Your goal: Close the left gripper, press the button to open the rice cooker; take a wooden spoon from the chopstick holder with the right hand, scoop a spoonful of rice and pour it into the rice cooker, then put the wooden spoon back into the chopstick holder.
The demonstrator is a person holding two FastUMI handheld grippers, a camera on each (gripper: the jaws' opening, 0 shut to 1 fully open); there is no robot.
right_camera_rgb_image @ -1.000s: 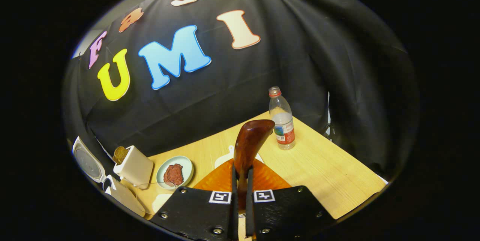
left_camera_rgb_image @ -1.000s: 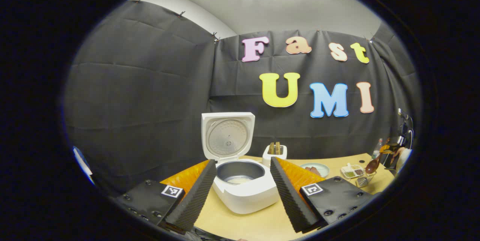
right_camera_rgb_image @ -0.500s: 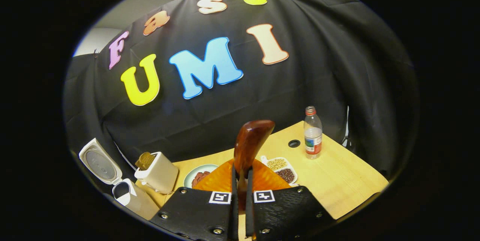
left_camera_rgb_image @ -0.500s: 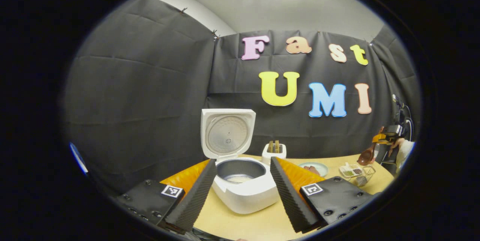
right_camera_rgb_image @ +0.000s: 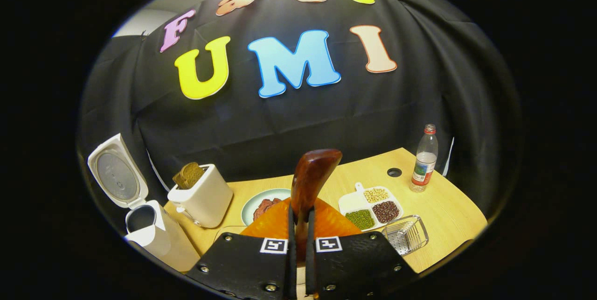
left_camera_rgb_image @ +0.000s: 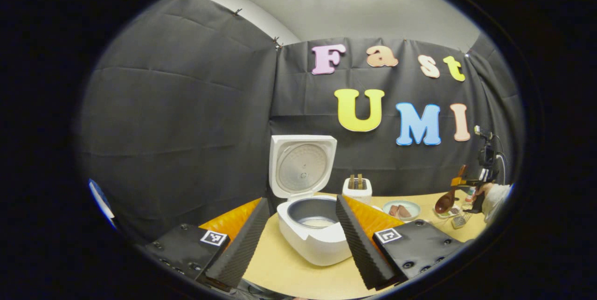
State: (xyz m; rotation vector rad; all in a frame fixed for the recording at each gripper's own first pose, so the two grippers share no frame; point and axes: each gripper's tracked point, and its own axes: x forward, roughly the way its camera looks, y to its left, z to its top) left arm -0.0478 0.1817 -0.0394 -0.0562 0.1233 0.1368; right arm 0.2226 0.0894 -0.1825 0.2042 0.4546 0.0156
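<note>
The white rice cooker [left_camera_rgb_image: 322, 244] stands open on the wooden table, lid [left_camera_rgb_image: 302, 167] upright, with a pale layer at the bottom of its grey pot. My left gripper [left_camera_rgb_image: 302, 202] is open in front of it, the cooker seen between its fingers. My right gripper [right_camera_rgb_image: 301, 218] is shut on the handle of a dark wooden spoon [right_camera_rgb_image: 311, 176], bowl end pointing up and forward. In the left gripper view, that spoon [left_camera_rgb_image: 445, 202] hangs over the table's far right, held by the other gripper [left_camera_rgb_image: 466, 182]. The wire chopstick holder [right_camera_rgb_image: 408, 233] lies at lower right of the spoon.
A white toaster [right_camera_rgb_image: 200, 199] holding bread stands right of the cooker [right_camera_rgb_image: 151, 234]. Beside it are a plate of brown food [right_camera_rgb_image: 261, 204] and a divided dish of beans [right_camera_rgb_image: 371, 204]. A water bottle [right_camera_rgb_image: 422, 160] stands near the table's far right corner.
The right gripper, still holding the spoon, has pulled back and turned left, bringing the bean dish, wire holder and cooker into its view. The left gripper drifted slightly; the cooker sits further right in its view.
</note>
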